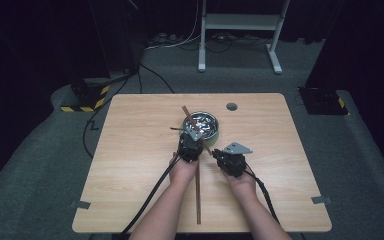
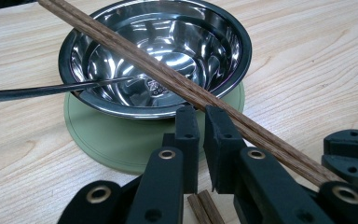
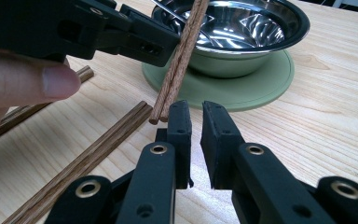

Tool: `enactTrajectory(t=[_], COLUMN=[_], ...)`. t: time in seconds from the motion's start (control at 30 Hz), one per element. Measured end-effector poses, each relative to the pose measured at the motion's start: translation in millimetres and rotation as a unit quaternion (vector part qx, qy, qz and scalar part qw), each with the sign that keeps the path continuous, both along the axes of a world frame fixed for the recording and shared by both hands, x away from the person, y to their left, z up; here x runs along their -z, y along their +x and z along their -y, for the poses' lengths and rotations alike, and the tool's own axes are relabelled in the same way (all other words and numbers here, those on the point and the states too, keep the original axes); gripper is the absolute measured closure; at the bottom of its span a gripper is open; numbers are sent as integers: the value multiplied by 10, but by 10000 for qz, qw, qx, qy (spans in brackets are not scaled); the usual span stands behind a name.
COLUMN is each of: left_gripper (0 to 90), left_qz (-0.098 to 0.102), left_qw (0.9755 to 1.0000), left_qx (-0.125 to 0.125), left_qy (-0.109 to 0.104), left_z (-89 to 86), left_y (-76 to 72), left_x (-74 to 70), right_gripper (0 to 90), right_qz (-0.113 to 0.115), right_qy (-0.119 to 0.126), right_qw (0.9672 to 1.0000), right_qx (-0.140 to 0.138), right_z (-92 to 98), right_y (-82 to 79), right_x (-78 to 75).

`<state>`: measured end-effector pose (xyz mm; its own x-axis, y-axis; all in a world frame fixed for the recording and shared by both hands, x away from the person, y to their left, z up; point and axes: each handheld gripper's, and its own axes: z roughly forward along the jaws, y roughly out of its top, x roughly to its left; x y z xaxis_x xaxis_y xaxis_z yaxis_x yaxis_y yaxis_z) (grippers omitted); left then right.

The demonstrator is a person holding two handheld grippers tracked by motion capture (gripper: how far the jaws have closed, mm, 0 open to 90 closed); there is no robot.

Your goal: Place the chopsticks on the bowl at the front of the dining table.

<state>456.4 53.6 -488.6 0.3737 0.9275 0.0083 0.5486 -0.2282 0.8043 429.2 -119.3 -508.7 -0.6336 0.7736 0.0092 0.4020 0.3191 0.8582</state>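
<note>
the pale wooden table with fine lengthwise grain (image 1: 130,165) carries a round sage-green flat mat (image 2: 121,144), and on it a shiny silver steel bowl (image 2: 168,60) whose inside mirrors bright and dark streaks. the long reddish-brown wooden chopsticks with darker grain lines (image 2: 200,95) cross above the bowl, and another pair of the same brown (image 1: 198,195) lies on the table. the matte black left gripper (image 2: 200,126) and matte black right gripper (image 3: 196,119) have brass-coloured rivet rings. a thin dark metal rod (image 2: 37,90) gleams silver toward the bowl. the floor is grey carpet (image 1: 360,165), with a yellow-and-black striped strip (image 1: 87,102).
</note>
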Motion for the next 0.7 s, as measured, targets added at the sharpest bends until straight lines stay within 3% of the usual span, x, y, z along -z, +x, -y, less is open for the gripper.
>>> enactTrajectory(t=[0.7], left_gripper=[824], left_qz=[-7], left_qw=[10000], left_qx=[56], left_qy=[15], left_z=[-23], left_y=[4], left_x=[-27], right_gripper=[809], right_qz=[83], right_qy=[-80], right_qw=[9994], right_qx=[-318], right_z=[-142], right_y=[-52], right_x=[-7])
